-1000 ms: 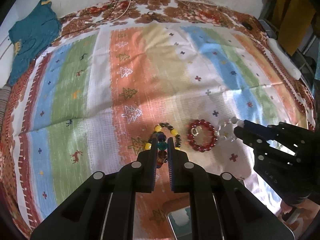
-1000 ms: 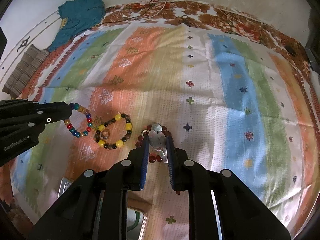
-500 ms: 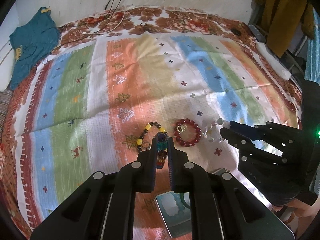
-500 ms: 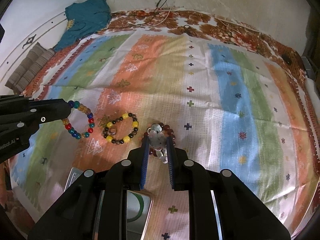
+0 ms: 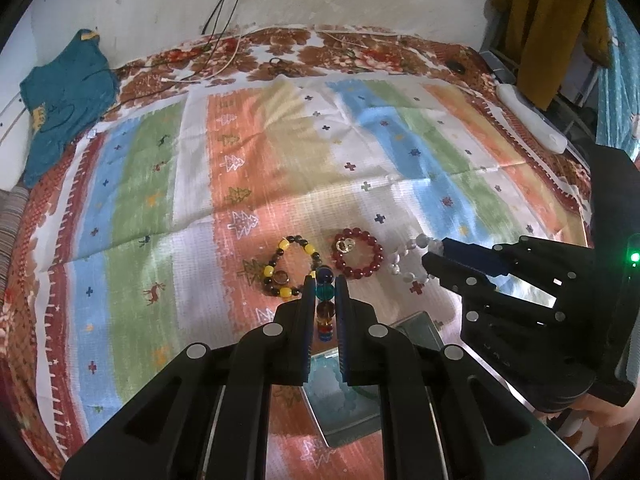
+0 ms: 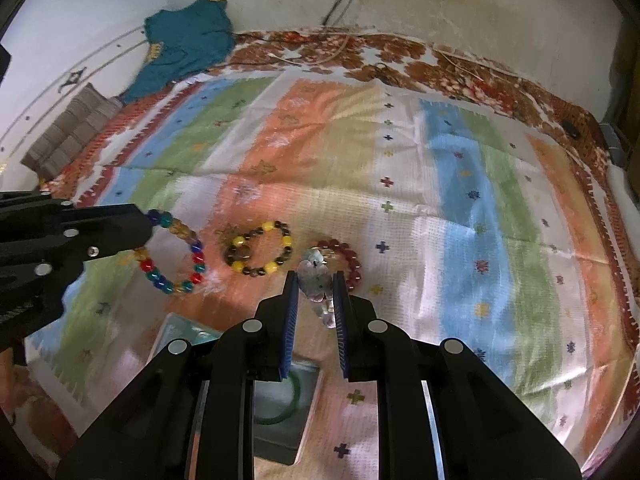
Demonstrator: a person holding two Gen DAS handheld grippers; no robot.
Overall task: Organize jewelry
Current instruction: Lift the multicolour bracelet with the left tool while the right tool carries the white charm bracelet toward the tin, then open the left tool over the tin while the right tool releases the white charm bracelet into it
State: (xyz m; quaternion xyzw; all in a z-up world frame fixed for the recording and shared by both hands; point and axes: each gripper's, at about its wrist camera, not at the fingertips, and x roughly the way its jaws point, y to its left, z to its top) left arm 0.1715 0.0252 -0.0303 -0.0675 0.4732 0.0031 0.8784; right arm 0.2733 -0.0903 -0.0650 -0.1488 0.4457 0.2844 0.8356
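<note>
With both claws loaded, I read tray (image 6: 304, 412) below and behind tips. Left claw (image 5: 323, 284) clamped on rainbow bracelet (image 6: 176, 256), right claw (image 6: 316, 280) on pearl bracelet (image 5: 408, 260); left sits nearer tray's middle.

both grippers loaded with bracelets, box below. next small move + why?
Probably bring the left gripper back over the open box and release. Its fingers pinch the multicolor bracelet clear of the cloth, and the box lies just under both grippers. The right gripper, holding the white bracelet, can follow.
</note>
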